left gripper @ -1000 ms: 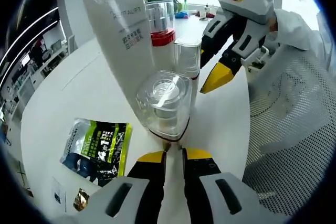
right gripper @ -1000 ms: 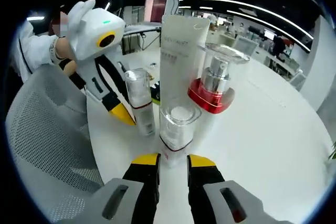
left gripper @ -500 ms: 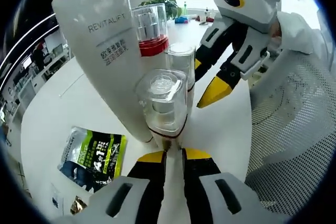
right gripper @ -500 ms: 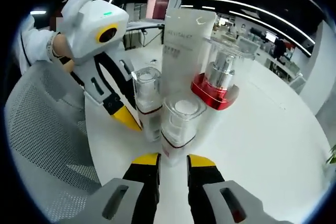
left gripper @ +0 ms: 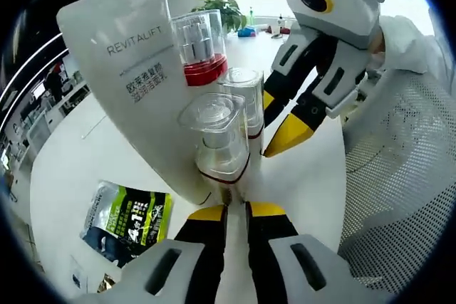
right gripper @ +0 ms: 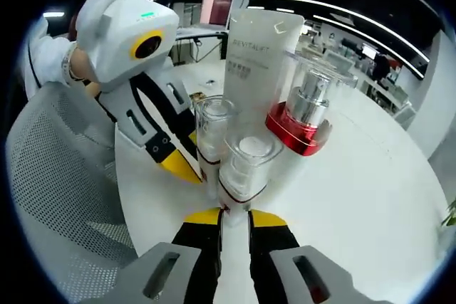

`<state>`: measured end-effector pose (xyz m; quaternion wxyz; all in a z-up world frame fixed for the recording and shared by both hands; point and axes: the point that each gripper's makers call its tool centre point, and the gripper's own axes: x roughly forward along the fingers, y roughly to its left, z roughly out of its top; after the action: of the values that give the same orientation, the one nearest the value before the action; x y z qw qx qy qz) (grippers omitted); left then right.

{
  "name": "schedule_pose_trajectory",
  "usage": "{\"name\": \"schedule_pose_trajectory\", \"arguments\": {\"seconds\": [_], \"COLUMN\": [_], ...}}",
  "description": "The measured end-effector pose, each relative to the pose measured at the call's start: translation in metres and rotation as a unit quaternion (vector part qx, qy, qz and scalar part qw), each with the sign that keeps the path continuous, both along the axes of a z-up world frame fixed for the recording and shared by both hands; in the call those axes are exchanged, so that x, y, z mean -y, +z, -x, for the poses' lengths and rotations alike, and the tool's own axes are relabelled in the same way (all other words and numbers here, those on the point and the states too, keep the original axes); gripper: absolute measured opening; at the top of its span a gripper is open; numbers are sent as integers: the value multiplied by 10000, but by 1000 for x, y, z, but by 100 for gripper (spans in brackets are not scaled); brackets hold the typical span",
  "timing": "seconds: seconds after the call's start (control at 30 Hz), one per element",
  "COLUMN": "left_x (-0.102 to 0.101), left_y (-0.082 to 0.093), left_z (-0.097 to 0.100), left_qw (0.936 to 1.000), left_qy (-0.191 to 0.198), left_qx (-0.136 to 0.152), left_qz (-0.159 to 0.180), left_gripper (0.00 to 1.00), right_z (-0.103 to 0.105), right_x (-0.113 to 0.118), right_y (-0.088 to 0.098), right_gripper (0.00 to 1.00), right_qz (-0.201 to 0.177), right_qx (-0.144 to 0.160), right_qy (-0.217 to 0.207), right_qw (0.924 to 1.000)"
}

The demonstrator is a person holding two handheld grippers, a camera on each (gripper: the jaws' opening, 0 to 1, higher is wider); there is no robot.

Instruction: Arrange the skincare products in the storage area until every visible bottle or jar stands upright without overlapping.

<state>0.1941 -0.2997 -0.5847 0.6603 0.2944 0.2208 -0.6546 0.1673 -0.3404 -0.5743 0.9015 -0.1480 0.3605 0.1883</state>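
White worktop (left gripper: 85, 154): each hand-held gripper (left gripper: 235, 208) (right gripper: 234, 213) clamped on a clear-capped bottle (left gripper: 217, 140) (right gripper: 244, 165), steadying it upright beside the tube (left gripper: 135, 83).

the tall tube (left gripper: 135, 83) looks like matt, frosted white plastic with printed grey lettering. the pump bottle (right gripper: 305, 115) has a clear glossy cap, a shiny metal-looking collar and a glossy red base. the two smaller bottles (left gripper: 217, 137) (right gripper: 212, 133) have clear, glassy plastic caps. the sachet (left gripper: 128, 222) is crinkled glossy foil. the surface (left gripper: 71, 169) is smooth white with a slight sheen. the chair back (right gripper: 64, 176) is grey woven mesh. the tongs (left gripper: 231, 213) are glossy white and black plastic with yellow tips.
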Motion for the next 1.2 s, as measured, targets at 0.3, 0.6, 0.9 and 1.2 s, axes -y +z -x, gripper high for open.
{"name": "schedule_pose_trajectory", "arguments": {"seconds": [0.3,0.6,0.9,1.2], "left_x": [1,-2,-8,-17], "left_y": [1,3,11,20], "left_z": [1,-2,-1,-4], "left_qw": [10000,10000,9999,9998], "left_qy": [-54,-49,-50,51], "left_qx": [30,47,106,138], "left_qz": [32,40,78,157], "left_gripper": [11,12,13,12], "right_z": [-2,4,9,6], "right_x": [-3,7,23,34], "right_y": [-1,6,16,25], "right_gripper": [6,8,18,19], "right_qz": [29,-200,-621,-619], "right_qx": [-16,18,276,510], "right_qy": [86,-149,-807,-1121], "right_qw": [10000,9997,9944,9905]}}
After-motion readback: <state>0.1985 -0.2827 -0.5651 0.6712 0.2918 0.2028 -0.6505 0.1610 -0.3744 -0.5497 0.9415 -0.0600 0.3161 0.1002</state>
